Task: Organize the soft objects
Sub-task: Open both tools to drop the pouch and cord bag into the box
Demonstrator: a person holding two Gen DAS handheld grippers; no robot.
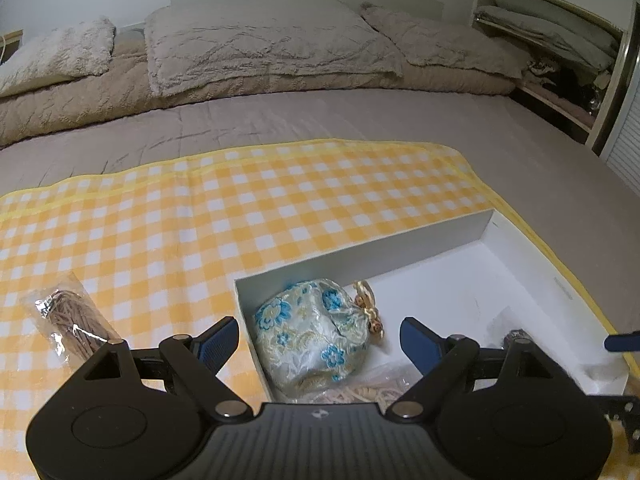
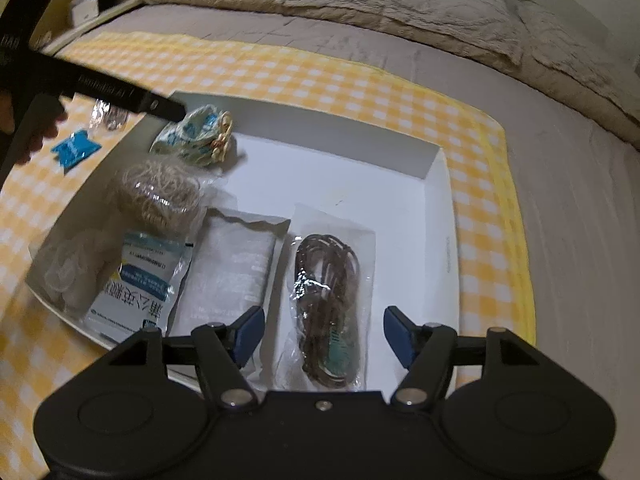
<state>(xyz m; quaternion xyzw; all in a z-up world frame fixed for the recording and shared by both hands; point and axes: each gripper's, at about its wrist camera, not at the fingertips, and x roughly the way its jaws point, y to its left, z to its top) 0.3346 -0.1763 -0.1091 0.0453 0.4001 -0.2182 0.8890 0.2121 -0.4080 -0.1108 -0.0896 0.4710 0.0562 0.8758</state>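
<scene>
A: Left wrist view first: the left gripper (image 1: 320,340) hangs with its jaws spread wide and nothing between them, over the near left corner of the white box (image 1: 372,250). The floral brocade pouch (image 1: 316,332) lies in that corner, its gold cord toward the right.

B: So that one looks placed. What is left outside?

A: A clear bag of tan cord (image 1: 70,318) lies on the yellow checked cloth (image 1: 240,200), just left of the box and apart from it. I judge the step in hand to be fetching it: the left gripper would swing left, come down over the bag's middle and close on the slack plastic, which will crumple and slide.

B: And the right wrist view?

A: The right gripper (image 2: 324,338) is also wide apart and empty, over the near end of a bagged dark brown cord (image 2: 326,312) inside the box. This view shows what the other barely catches: a bag of pale cord coils (image 2: 160,192), a printed blue-and-white packet (image 2: 140,276), a flat white packet (image 2: 232,264), and a small blue item (image 2: 74,152) on the cloth left of the box. It does not show the tan cord bag clearly.

B: And the far right of the box?

A: Bare, so there is room.
</scene>
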